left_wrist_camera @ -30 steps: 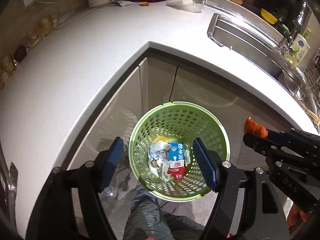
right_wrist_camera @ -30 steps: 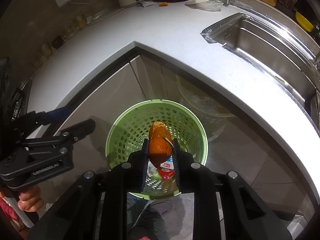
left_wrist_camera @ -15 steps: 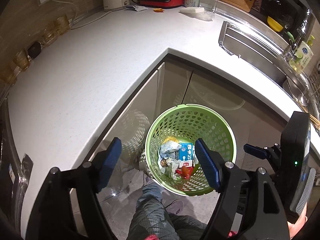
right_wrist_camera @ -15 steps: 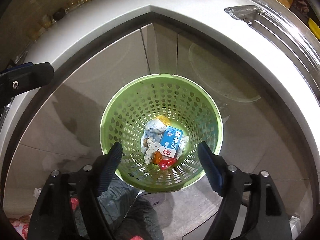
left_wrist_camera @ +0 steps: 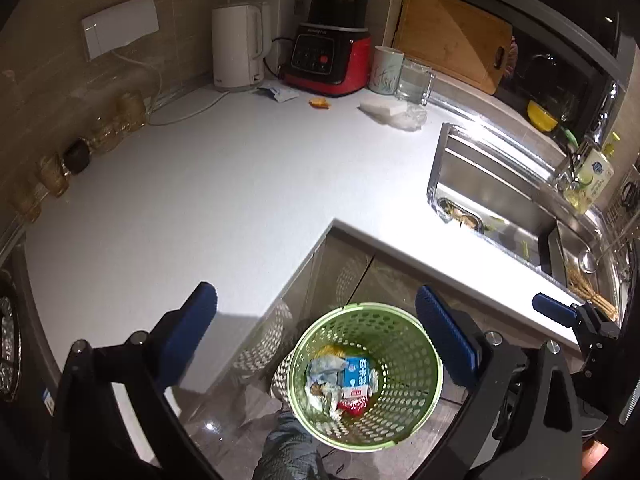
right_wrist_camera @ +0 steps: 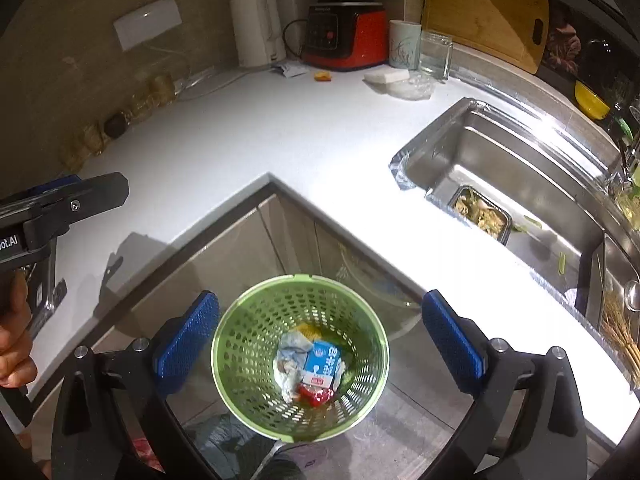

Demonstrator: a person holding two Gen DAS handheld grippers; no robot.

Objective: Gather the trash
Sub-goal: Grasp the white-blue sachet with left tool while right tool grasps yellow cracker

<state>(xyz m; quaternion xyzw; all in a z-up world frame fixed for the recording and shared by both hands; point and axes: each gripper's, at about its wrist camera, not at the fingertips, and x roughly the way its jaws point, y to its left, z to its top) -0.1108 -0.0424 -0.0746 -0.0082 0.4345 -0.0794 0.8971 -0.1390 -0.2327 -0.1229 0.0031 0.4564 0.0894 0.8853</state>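
A green perforated basket (left_wrist_camera: pixel 420 340) (right_wrist_camera: pixel 240 328) stands on the floor by the cabinet corner. It holds a blue-and-white carton (left_wrist_camera: pixel 356 376) (right_wrist_camera: pixel 322 362), crumpled tissue (left_wrist_camera: pixel 324 368) and a red wrapper (right_wrist_camera: pixel 316 394). My left gripper (left_wrist_camera: pixel 312 296) and right gripper (right_wrist_camera: pixel 320 300) both hover above the basket. Their jaws are opening, with nothing between them. Far back on the white counter (left_wrist_camera: pixel 200 184) lie an orange peel scrap (left_wrist_camera: pixel 320 103) (right_wrist_camera: pixel 322 76), a torn paper packet (left_wrist_camera: pixel 276 93) and clear plastic wrap (left_wrist_camera: pixel 404 118).
A white kettle (left_wrist_camera: pixel 238 52), a red blender (left_wrist_camera: pixel 328 60), a mug (left_wrist_camera: pixel 385 70) and a glass jar (left_wrist_camera: pixel 414 82) line the back wall. The steel sink (right_wrist_camera: pixel 500 168) on the right holds a tray of food scraps (right_wrist_camera: pixel 480 212). A person's leg (left_wrist_camera: pixel 288 452) is below.
The right gripper let go of the orange peel and its jaws spread wide. Both grippers rose and tilted up, bringing the counter's back into view. The left jaws widened too.
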